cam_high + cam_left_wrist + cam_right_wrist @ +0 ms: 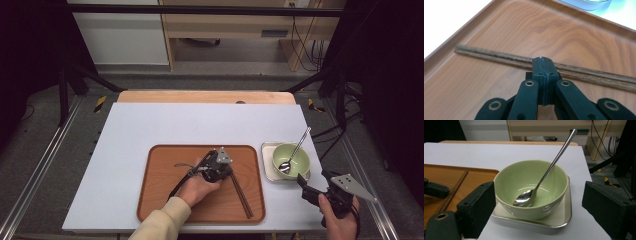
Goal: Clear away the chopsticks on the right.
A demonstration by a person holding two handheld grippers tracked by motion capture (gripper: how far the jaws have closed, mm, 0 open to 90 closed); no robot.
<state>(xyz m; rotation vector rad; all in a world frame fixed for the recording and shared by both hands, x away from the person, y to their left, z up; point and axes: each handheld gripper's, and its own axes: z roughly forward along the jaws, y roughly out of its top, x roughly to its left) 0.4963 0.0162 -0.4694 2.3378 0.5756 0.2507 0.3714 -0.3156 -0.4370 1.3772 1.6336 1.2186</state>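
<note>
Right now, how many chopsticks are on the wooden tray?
2. Both chopsticks lie side by side, touching, on the right part of the tray, just in front of the shut left gripper. None seems hidden.

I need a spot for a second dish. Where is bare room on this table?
Free: the white table beyond the tray, and the strip to its left. Inside the tray, the left half is bare. Crowded: the right side, with chopsticks, left gripper, bowl on its plate, and right gripper.
</note>
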